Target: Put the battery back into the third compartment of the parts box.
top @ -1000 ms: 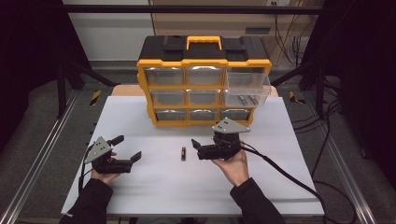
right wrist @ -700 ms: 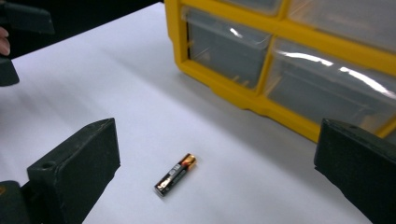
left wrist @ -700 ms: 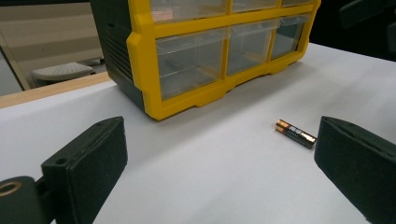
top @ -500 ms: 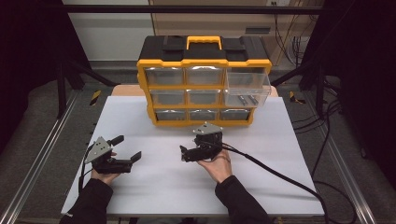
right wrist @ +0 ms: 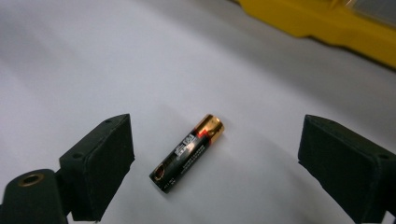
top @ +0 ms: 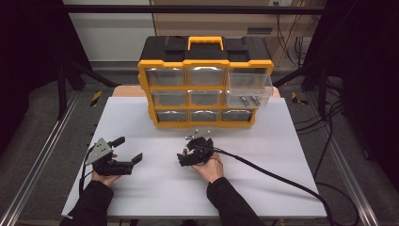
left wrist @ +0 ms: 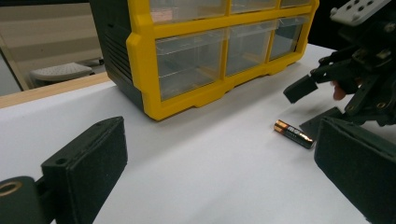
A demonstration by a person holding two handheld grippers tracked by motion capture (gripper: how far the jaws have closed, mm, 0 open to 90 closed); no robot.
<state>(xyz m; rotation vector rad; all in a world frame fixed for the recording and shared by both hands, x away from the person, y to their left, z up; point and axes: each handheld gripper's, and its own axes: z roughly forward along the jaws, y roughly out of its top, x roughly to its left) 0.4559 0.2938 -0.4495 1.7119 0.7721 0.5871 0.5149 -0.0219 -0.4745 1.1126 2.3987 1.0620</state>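
White tabletop [top: 141, 117], battery [right wrist: 187, 154] flat between closing, untouching jaws of right gripper [right wrist: 215, 163].

Glossy metal-cased battery [right wrist: 187, 153], matt white tabletop [top: 282, 141], yellow plastic organiser [top: 205, 80]

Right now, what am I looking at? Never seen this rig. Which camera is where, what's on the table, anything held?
No robot here: a person holds a two-jaw tool in each hand. The high view looks down on the white table from above the person's side; the left tool is at its left, the right tool near the middle. The other two views come from cameras riding on each tool, looking along its black jaws. On the table stand a yellow drawer cabinet, one top drawer pulled out, and a battery. Nothing is held: the right tool's jaws have just been closing, with the battery lying between them, untouched. The left tool is open.
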